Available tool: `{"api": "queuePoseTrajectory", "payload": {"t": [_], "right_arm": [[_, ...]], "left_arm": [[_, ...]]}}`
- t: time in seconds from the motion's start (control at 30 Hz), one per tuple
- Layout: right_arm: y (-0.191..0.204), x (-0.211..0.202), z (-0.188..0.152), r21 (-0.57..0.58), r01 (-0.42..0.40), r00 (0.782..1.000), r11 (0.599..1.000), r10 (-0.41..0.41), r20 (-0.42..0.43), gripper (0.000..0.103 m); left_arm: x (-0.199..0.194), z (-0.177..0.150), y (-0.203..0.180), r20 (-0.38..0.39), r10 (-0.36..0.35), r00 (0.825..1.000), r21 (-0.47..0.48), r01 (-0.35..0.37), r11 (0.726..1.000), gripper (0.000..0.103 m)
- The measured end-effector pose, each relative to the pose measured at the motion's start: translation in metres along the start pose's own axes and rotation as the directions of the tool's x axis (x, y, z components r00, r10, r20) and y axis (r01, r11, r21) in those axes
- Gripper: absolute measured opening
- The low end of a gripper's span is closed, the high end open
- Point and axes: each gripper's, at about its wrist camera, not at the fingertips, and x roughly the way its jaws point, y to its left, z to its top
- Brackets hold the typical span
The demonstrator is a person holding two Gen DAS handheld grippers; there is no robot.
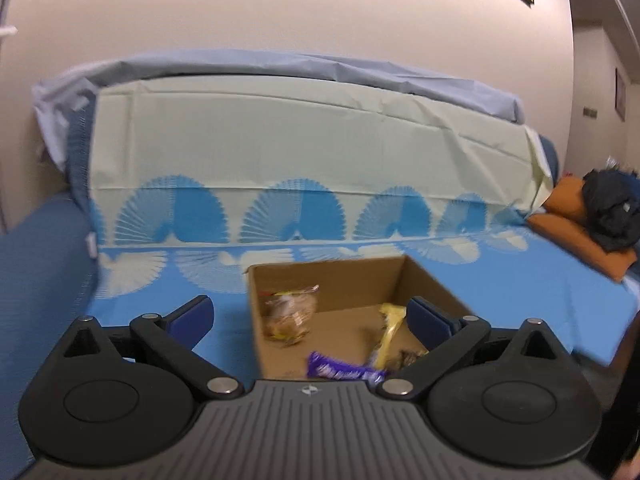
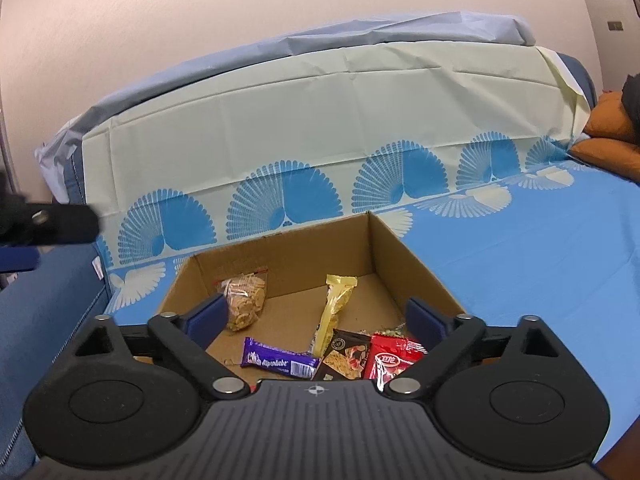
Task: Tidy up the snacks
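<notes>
Right wrist view: right gripper (image 2: pixel 316 320) spread wide, holding nothing, poised over the near edge of the cardboard box (image 2: pixel 404 256). Just ahead and below: purple bar (image 2: pixel 280 362), black packet (image 2: pixel 346 354), red packet (image 2: pixel 394 356); beyond, yellow packet (image 2: pixel 336 304), biscuit bag (image 2: pixel 244 300). Left gripper (image 1: pixel 310 322) likewise wide and empty. Step judged: between placements; next, fetch any snack outside the box.

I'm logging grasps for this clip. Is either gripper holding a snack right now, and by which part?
Nothing is held. The left gripper and right gripper both have their jaws wide open and empty above the cardboard box, where the snacks lie.
</notes>
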Motion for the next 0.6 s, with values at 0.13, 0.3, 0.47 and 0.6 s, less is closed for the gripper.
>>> {"api": "queuePoseTrajectory", "payload": {"t": [0.13,0.3,0.47,0.6], "right_arm": [[0.003,-0.007,-0.003,-0.038,0.020,1.000,0.999,-0.020,-0.009,0.102],[-0.001,-0.021,-0.003,-0.055,0.075,0.997,0.996,-0.077,-0.019,0.102],[-0.011,-0.037,0.000,-0.068,0.121,0.992,0.990,-0.123,-0.028,0.102],[-0.015,-0.050,0.001,-0.117,0.131,0.990,0.985,-0.137,-0.041,0.102]], "left_arm": [[-0.016,-0.023,0.004,-0.049,-0.001,0.999,-0.008,0.001,1.000,0.103],[-0.025,-0.054,0.015,-0.144,-0.026,0.989,-0.127,0.008,0.992,0.103],[-0.028,-0.072,0.015,-0.188,-0.059,0.980,-0.186,0.023,0.982,0.103],[-0.029,-0.078,0.012,-0.172,-0.034,0.984,-0.174,0.004,0.985,0.103]]}}
